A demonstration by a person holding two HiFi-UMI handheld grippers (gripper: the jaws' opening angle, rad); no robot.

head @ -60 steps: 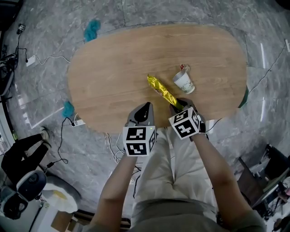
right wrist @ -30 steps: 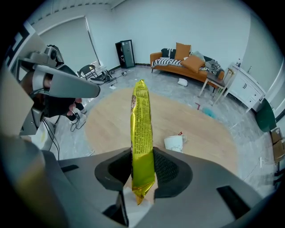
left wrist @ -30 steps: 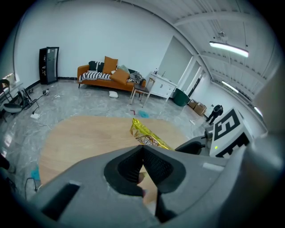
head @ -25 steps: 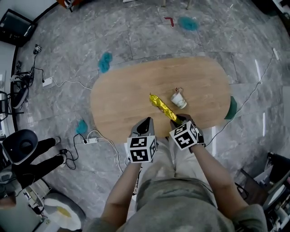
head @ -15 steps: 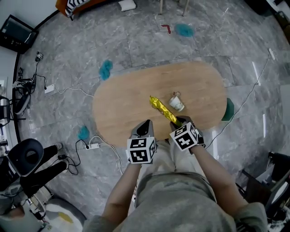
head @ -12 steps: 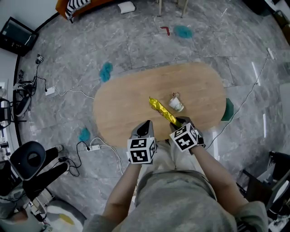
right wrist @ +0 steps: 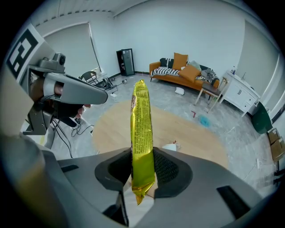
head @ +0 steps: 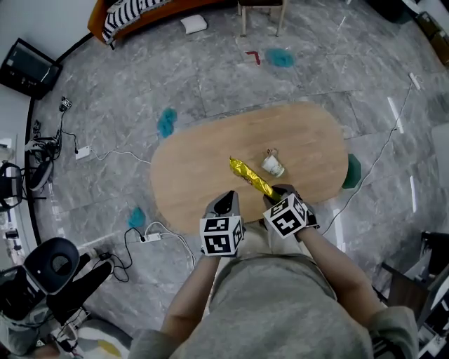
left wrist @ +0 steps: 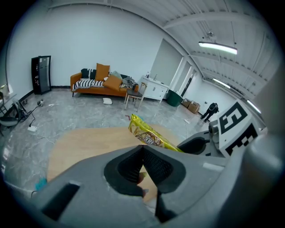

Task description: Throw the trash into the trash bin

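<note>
Nearest to us, both claws sit side by side in front of our chest, each under its marker cube. The left claw (head: 226, 202) has its two pads meeting at the tips, with nothing between them (its own view settles this, since from the head view we see only the grey housing). The right claw (head: 280, 191) is clamped on the yellow snack wrapper (head: 251, 179), the pads pressing both faces near its lower end.

The right gripper view shows the wrapper standing upright between the pads, with its crimped bottom edge hanging just below them, which the head view hides. From the head view the wrapper slants away and to the left, in the air over the near part of the oval wooden worktop (head: 203, 175). The left gripper view catches the wrapper from the side, with printing on its face.

On the worktop, just beyond the wrapper's far tip, lies a white paper cup (head: 273, 165). The right gripper view shows it only as a small white shape behind the pads.

Beyond the worktop is the grey marbled floor (head: 231, 77) with teal patches and a white power strip (head: 151, 237) with cables at the left. Farthest off stands an orange sofa (head: 140, 14). Only the gripper views show a dark green bin (right wrist: 262, 118) beside white cabinets (right wrist: 240, 93). Whether it is the one meant for the trash, we cannot tell.
</note>
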